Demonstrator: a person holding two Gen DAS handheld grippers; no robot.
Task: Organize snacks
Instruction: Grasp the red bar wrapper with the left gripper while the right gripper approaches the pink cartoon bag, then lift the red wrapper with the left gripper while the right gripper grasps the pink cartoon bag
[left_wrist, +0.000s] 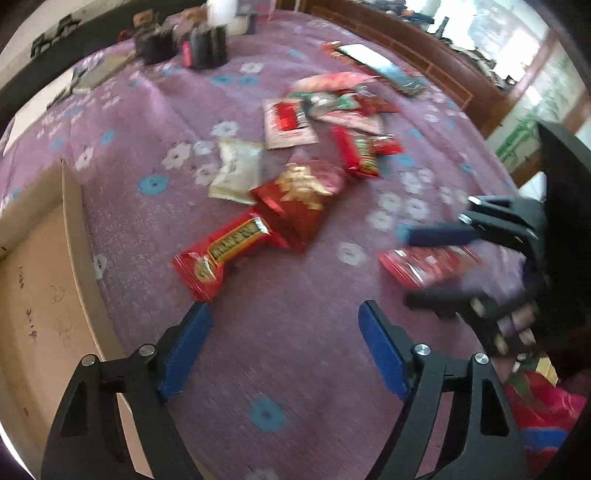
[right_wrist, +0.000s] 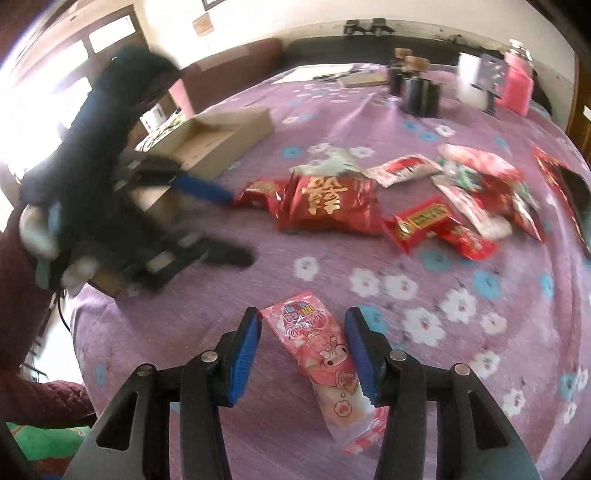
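Snack packets lie scattered on a purple flowered cloth. My left gripper (left_wrist: 284, 314) is open and empty, just short of a red and yellow bar packet (left_wrist: 225, 251). Behind it lie a red pouch with gold characters (left_wrist: 299, 206), also in the right wrist view (right_wrist: 328, 203), and a cream packet (left_wrist: 236, 173). My right gripper (right_wrist: 301, 325) is open with its fingers either side of a pink cartoon packet (right_wrist: 321, 354), not closed on it. It shows in the left wrist view (left_wrist: 428, 266) between the right gripper's fingers (left_wrist: 436, 236).
An open cardboard box (left_wrist: 40, 280) sits at the left of the cloth, also in the right wrist view (right_wrist: 218, 136). More red packets (left_wrist: 332, 110) lie in a heap further back. Dark jars (left_wrist: 203, 48) and a pink container (right_wrist: 517, 85) stand at the far edge.
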